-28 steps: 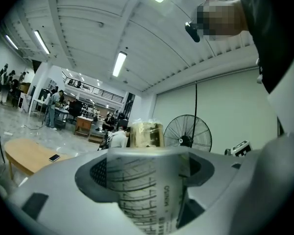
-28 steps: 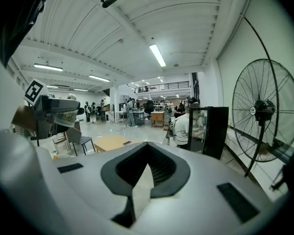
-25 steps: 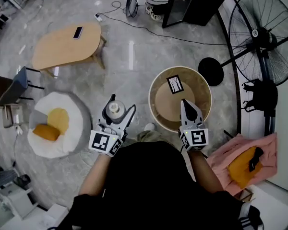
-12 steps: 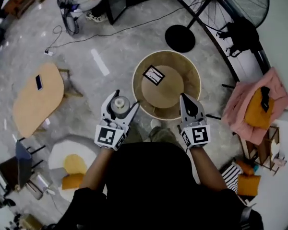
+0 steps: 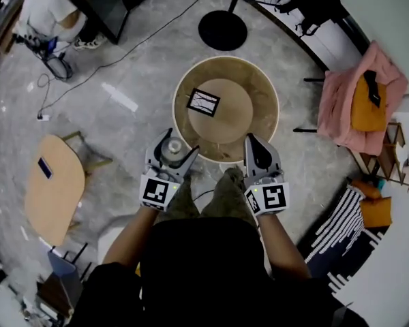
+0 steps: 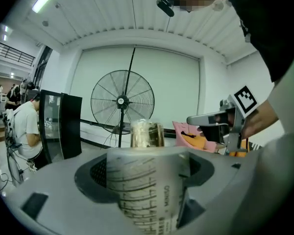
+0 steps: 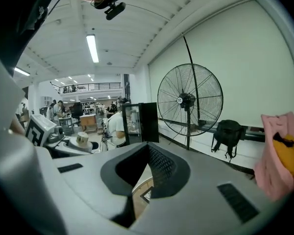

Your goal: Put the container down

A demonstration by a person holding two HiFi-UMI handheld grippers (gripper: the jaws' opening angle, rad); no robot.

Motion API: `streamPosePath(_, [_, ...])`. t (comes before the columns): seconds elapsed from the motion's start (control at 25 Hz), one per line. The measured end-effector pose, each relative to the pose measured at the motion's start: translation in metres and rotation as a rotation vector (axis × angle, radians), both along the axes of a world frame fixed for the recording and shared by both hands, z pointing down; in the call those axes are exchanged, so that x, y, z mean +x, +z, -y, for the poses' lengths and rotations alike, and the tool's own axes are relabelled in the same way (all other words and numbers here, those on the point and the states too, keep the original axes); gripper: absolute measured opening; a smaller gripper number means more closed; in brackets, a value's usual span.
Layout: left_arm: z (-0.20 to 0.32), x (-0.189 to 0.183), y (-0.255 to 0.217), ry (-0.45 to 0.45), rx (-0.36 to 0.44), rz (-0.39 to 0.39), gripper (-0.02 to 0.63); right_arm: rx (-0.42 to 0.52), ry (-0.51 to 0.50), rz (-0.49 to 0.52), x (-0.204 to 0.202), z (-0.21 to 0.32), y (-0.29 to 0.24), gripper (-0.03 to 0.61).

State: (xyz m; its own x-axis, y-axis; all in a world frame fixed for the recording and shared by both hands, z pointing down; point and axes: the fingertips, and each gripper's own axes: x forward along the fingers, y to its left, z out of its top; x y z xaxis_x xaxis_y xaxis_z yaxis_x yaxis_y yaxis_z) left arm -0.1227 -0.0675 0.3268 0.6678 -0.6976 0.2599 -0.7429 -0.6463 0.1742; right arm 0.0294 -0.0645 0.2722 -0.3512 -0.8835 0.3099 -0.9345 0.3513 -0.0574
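Beside one round table, the left tool pinches one container; the right tool is pressed together.

Head view dim, greyish; ceiling strip light glares; fisheye edges warped.

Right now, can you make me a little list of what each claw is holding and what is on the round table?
left gripper: shut on the jar, gripping its sides
jar: clear with printed lines, gold lid, upright, not set down yet
right gripper: shut, holding nothing
round table: wooden, just ahead of both grippers
on the table: one small frame, lying flat, left of the middle
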Motion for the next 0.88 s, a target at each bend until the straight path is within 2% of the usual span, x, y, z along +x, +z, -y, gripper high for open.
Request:
streamPosePath(0.12, [0.007,0.006,0.040,0.004,-0.042,-0.005,0.353,-0.009,-0.009,-0.018,-0.004,0.011,0.026,0.021])
streamPosePath(0.24, [0.025,0.014,0.087,-0.004,-0.041,-0.006,0.353,-0.025,-0.017,-0.022,-0.003,0.028,0.066,0.021])
streamPosePath(0.4, [0.046,0.032,0.166,-0.024,0.003,0.085,0.353,-0.078,-0.004,0.024,0.008,0.044,0.129,0.021])
streamPosePath(0.56, [0.065,0.040,0.249,-0.051,-0.025,0.087,0.353,-0.111,0.011,0.052,0.007,0.055,0.186,0.021])
streamPosePath(0.72, [0.077,0.048,0.317,-0.069,-0.025,0.094,0.353,-0.168,-0.007,0.039,0.006,0.043,0.242,0.021])
streamPosePath(0.88, [0.085,0.063,0.369,-0.044,-0.011,0.101,0.353,-0.250,-0.034,0.016,0.012,0.014,0.291,0.021])
